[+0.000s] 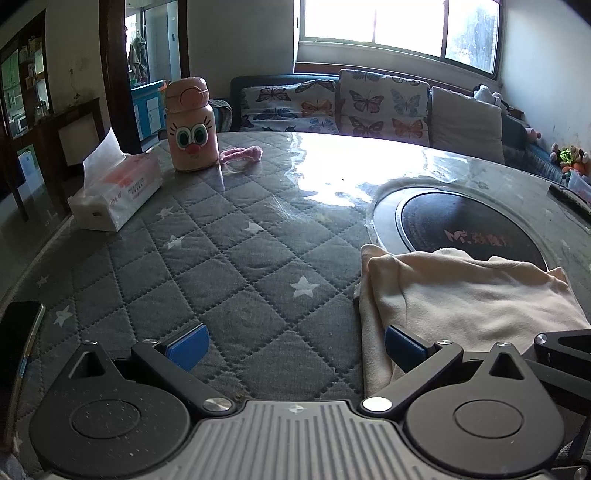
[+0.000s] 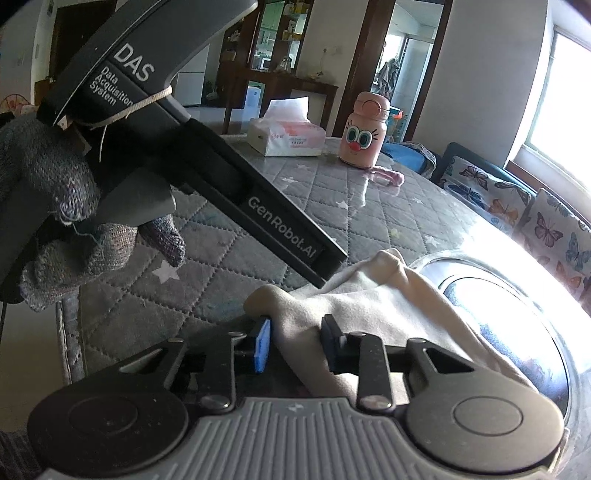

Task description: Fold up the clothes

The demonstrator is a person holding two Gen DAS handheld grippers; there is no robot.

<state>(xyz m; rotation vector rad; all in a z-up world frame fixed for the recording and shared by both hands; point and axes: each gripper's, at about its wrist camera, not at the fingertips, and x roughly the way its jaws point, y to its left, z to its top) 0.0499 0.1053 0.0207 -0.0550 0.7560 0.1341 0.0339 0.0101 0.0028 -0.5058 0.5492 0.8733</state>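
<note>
Two blue-padded fingers of the left gripper [image 1: 293,347] stand wide apart and empty over the quilted table [image 1: 221,258], the cream garment [image 1: 461,295] folded at near right beside the hob; judged mid-fold, with the next crease calling for a hold on its edge. From the right wrist, the right gripper [image 2: 295,345] straddles the garment's [image 2: 388,306] near edge, fingers part-open, grip uncertain, while a gloved hand [image 2: 62,221] angles the left tool down toward the cloth.

I'm working in a home living room: a sofa [image 1: 369,107] with butterfly cushions sits under a bright window [image 1: 399,26], and the quilted worktop [image 1: 229,258] carries a tissue box [image 1: 118,188] and a child's cartoon-faced bottle [image 1: 190,125].
</note>
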